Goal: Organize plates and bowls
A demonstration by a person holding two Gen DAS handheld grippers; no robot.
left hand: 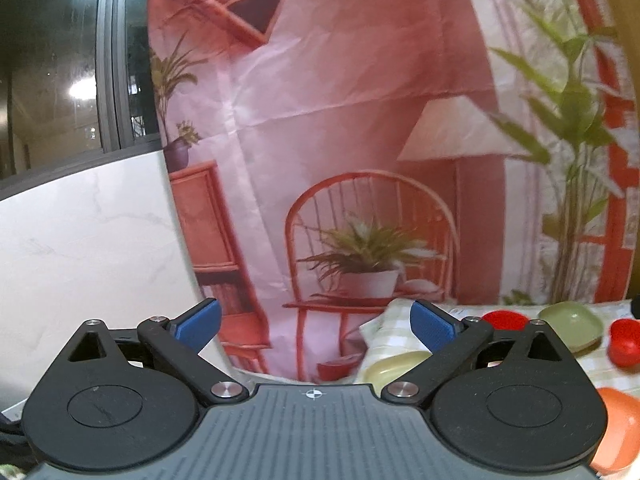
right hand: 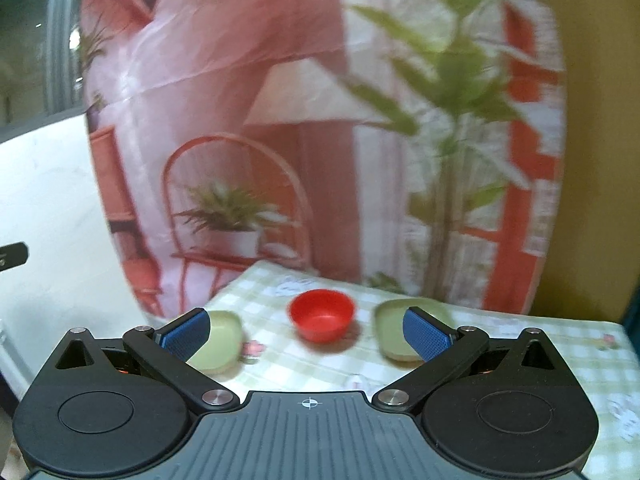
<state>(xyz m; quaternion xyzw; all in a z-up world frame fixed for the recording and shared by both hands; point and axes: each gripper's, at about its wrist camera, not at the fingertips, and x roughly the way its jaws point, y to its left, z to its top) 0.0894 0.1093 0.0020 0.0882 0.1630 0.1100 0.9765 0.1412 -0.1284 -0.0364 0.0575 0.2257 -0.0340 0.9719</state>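
Note:
In the right wrist view a red bowl (right hand: 322, 314) sits on the checked tablecloth (right hand: 280, 356), between a pale green dish (right hand: 218, 340) on the left and a green plate (right hand: 394, 330) on the right. My right gripper (right hand: 308, 330) is open and empty, held above the table short of the red bowl. In the left wrist view my left gripper (left hand: 316, 326) is open and empty at the table's left end. To its right lie a pale dish (left hand: 394, 364), a red bowl (left hand: 504, 319), a green plate (left hand: 572, 324), a second red bowl (left hand: 624, 342) and an orange bowl (left hand: 620, 428).
A printed pink backdrop (left hand: 340, 120) with chair and plants hangs behind the table. A white marble wall (left hand: 80, 240) and a dark window (left hand: 48, 60) are to the left. A yellow wall (right hand: 592, 160) stands at the right.

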